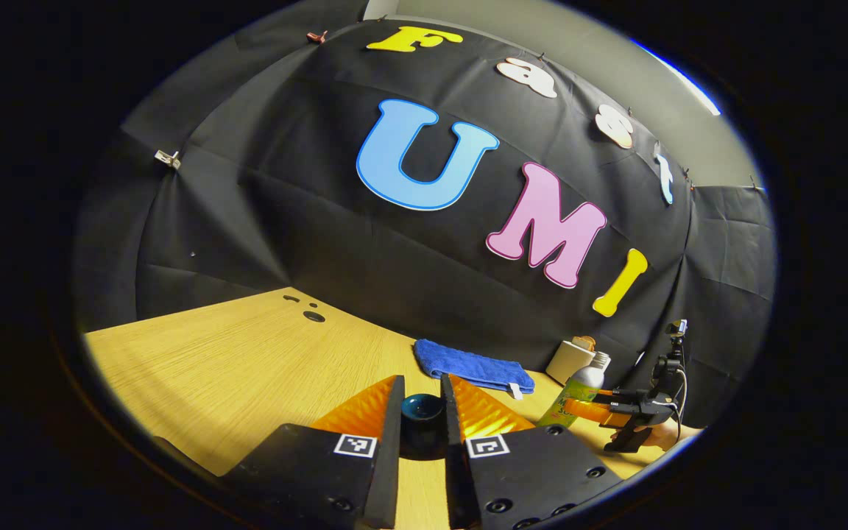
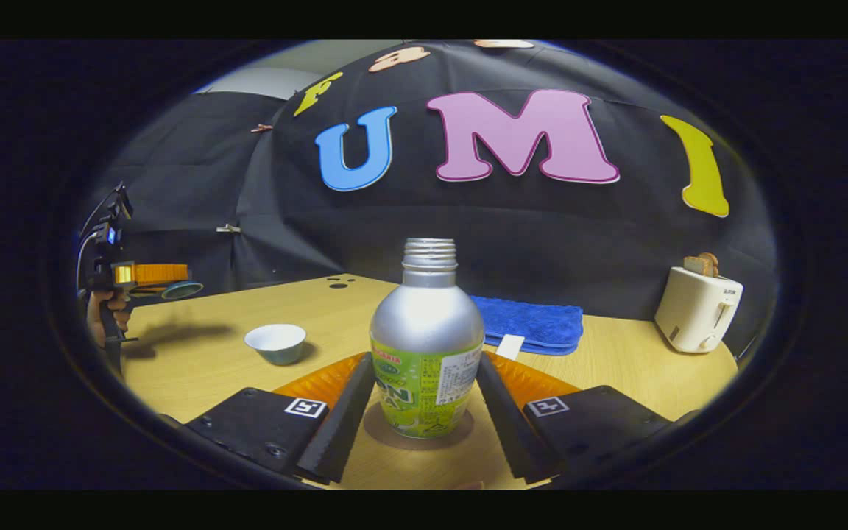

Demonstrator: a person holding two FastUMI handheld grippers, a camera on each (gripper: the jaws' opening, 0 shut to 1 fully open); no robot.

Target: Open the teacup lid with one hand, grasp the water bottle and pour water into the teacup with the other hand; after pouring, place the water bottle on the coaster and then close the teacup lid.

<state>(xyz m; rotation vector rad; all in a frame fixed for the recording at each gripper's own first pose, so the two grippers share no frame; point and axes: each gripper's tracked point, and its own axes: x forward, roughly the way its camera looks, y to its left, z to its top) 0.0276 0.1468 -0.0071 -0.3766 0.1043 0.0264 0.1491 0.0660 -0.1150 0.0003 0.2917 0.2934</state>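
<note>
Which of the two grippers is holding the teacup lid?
The left gripper: the dark lid sits clamped in its jaws, while the right gripper flanks the bottle.

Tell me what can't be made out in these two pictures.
- Water level in the small white teacup: right gripper view, its rim hides the inside.
- Round brown coaster: right gripper view, mostly covered by the silver and green water bottle standing on it.
- Dark blue teacup lid: left gripper view, the left gripper fingers hide its sides.
- Toast in the white toaster: too small.
</note>
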